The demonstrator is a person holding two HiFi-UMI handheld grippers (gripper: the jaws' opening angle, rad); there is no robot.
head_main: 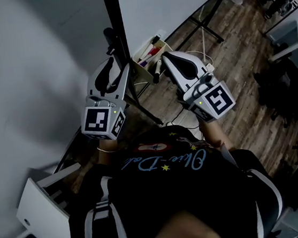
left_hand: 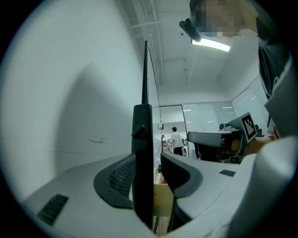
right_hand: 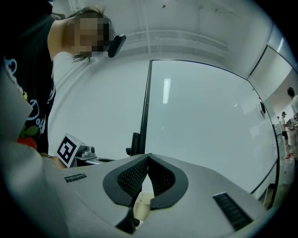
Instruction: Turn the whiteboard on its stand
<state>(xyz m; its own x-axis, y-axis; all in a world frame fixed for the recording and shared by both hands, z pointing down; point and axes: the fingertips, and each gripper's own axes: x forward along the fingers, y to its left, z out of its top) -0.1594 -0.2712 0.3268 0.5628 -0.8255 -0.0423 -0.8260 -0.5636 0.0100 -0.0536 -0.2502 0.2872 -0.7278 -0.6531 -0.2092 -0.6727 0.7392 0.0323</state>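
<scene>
A: Where is the whiteboard (right_hand: 209,125) now?

B: It fills the centre and right of the right gripper view, upright, its thin dark frame running up from the stand post (left_hand: 142,139); in the head view it sits at the top, right of that post, with a marker tray (head_main: 149,54) below it.

A: And the fingers?

B: The left gripper (left_hand: 148,158) straddles the post with its jaws apart; one pad lies close against the post, the other shows a gap, so I'd say it isn't gripping. The right gripper (right_hand: 147,155) has its tips pressed together on nothing; it hovers just in front of the board.

A: How will it handle?

B: Stiff and broad, probably light for its size; the face looks smooth and slippery, and pads would likely slide on it; being so wide, it may swing freely once it moves.

A: So where to take hold?

B: On the frame edge, well away from the pivot; the clamp knob (left_hand: 139,131) on the post may need loosening first; I can't tell whether it is tight.
</scene>
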